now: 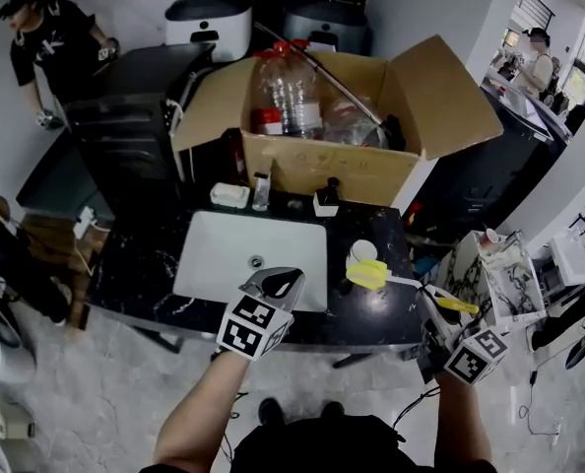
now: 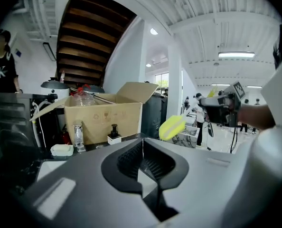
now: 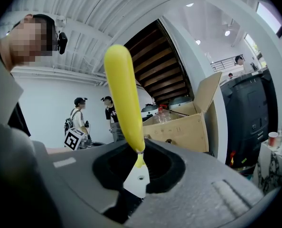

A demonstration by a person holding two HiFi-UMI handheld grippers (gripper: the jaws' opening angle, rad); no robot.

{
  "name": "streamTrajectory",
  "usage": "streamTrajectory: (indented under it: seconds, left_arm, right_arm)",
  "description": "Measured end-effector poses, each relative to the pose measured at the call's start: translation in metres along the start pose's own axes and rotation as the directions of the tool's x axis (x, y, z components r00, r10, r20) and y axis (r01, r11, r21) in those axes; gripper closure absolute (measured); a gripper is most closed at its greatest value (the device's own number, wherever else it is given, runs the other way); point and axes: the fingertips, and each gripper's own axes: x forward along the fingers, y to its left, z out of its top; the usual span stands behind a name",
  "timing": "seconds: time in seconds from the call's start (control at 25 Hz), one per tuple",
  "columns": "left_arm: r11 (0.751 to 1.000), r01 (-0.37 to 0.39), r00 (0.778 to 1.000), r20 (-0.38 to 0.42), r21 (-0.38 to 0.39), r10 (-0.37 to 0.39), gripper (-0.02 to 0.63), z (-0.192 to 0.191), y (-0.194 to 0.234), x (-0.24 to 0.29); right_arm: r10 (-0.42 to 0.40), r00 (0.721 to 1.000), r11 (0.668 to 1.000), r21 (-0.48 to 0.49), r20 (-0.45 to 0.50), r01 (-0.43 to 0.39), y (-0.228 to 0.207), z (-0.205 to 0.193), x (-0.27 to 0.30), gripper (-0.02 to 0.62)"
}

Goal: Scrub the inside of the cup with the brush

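Left gripper [image 1: 281, 284], carried on the bare left forearm [image 1: 202, 412] that reaches forward in the head view: jaws fully together, nothing between them. Right gripper [image 1: 438, 308], carried on the right forearm [image 1: 460, 424] well apart to the right: jaws clamped on the yellow handle of the brush [image 3: 124, 89], which projects beyond them.

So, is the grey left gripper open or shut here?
Shut: the grey left gripper has its black ribbed pads pressed together, nothing between them.
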Motion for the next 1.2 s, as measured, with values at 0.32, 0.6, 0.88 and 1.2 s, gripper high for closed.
streamTrajectory:
  seconds: [0.32, 0.6, 0.88, 1.2]
  left_arm:
    - [0.994, -0.095, 0.995, 0.031, -0.057, 0.096, 0.588, 0.013, -0.024, 0.006]
    - [0.986, -0.134, 0.989, 0.055, -0.101, 0.14, 0.588, 0.036, -0.067, 0.038]
    - [0.995, -0.092, 0.995, 0.039, -0.039, 0.093, 0.588, 0.058, -0.096, 0.056]
    - [0.987, -0.151, 0.982, 0.12, 0.047, 0.145, 0.588, 0.105, -0.074, 0.053]
  right_arm:
    - [0.073, 0.997, 0.997, 0.025, 0.007, -0.074, -0.021, -0.004, -0.014, 0.554]
    - [0.121, 0.992, 0.992, 0.026, 0.026, -0.122, -0.063, -0.003, -0.059, 0.554]
    - [0.179, 0.984, 0.984, -0.024, -0.023, -0.179, -0.085, -0.008, -0.071, 0.554]
    - [0.086, 0.983, 0.996, -0.003, 0.16, -0.087, -0.084, 0.036, -0.068, 0.554]
